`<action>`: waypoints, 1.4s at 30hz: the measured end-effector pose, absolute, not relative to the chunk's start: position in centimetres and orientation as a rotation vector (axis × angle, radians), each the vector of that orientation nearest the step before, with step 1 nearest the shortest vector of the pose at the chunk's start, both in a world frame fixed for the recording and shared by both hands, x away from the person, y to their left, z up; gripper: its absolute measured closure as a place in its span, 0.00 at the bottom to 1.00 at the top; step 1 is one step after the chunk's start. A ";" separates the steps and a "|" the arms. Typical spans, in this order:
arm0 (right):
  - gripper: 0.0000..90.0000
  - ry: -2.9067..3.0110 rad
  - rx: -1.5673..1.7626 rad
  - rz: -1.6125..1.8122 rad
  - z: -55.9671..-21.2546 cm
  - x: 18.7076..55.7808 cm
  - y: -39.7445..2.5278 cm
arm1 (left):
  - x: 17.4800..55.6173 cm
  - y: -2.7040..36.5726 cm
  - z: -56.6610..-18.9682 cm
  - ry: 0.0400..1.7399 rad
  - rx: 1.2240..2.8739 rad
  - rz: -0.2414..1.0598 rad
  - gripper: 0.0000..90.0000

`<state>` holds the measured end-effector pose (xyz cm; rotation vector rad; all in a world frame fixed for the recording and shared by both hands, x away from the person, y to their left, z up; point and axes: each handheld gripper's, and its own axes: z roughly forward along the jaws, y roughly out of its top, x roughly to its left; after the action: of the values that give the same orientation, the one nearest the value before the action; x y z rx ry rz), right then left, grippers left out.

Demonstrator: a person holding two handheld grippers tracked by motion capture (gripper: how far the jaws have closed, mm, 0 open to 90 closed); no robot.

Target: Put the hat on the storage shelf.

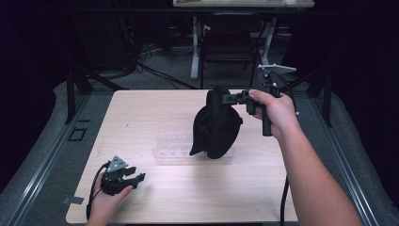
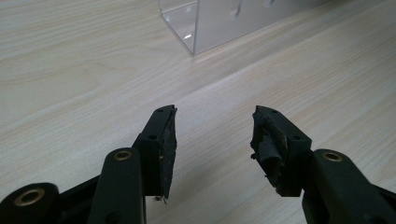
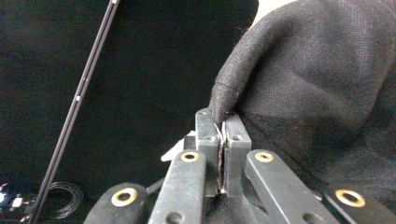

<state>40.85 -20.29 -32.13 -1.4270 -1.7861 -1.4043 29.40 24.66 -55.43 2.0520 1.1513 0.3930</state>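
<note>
My right tool [image 1: 234, 98] is raised above the far right part of the light wooden bench [image 1: 141, 117], and its jaws are pinched tight on the edge of a black fabric cap [image 1: 215, 125]. In the right gripper view the cap's [image 3: 317, 84] hem is squeezed between the two jaws, and the cloth bulges up and to the right of them. The cap hangs down and to the left from the tool, its lower end over a clear acrylic rack [image 1: 171, 146] that sits mid-bench. My left tool [image 1: 134, 178] rests low at the near left corner of the bench, well apart from the cap, jaws spread wide with nothing between them. In the left gripper view a corner of the clear rack [image 2: 205, 23] stands ahead of it.
</note>
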 end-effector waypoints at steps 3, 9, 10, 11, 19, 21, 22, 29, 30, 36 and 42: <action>0.98 -1.796 -1.427 -1.392 -32.2 41.0 -20.1 | 29.4 24.5 -55.4 1.146 2.049 0.401 0.56; 0.98 -1.798 -1.428 -1.387 -32.4 41.1 -19.8 | 29.3 24.0 -54.9 1.121 2.036 0.406 0.56; 0.98 -1.794 -1.431 -1.387 -32.5 41.1 -19.7 | 29.3 23.8 -54.5 1.103 2.037 0.412 0.56; 0.98 -1.786 -1.427 -1.393 -32.6 41.2 -19.7 | 29.2 23.6 -54.3 1.096 2.037 0.415 0.56; 0.98 -1.751 -1.426 -1.418 -33.0 41.5 -19.2 | 29.2 21.6 -52.6 1.007 2.033 0.426 0.58; 0.98 -1.746 -1.430 -1.422 -33.0 41.6 -19.0 | 29.2 21.1 -52.3 0.985 2.044 0.422 0.58; 0.98 -1.746 -1.430 -1.422 -33.0 41.6 -19.0 | 29.2 21.1 -52.3 0.985 2.044 0.422 0.59; 0.98 -1.745 -1.429 -1.427 -33.0 41.8 -18.8 | 29.8 19.0 -50.9 0.919 2.041 0.439 0.59; 0.98 -1.746 -1.428 -1.429 -33.0 41.8 -18.7 | 30.0 18.4 -50.4 0.904 2.032 0.441 0.59; 0.98 -1.743 -1.425 -1.430 -33.0 41.7 -18.5 | 30.3 16.8 -49.4 0.856 2.023 0.444 0.60; 0.97 -1.744 -1.415 -1.435 -33.1 41.7 -18.3 | 30.5 14.8 -48.6 0.804 2.020 0.441 0.62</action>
<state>41.70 -18.31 -33.07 -1.4150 -1.7439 -1.4346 30.53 14.82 -48.56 2.0196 0.8045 0.4415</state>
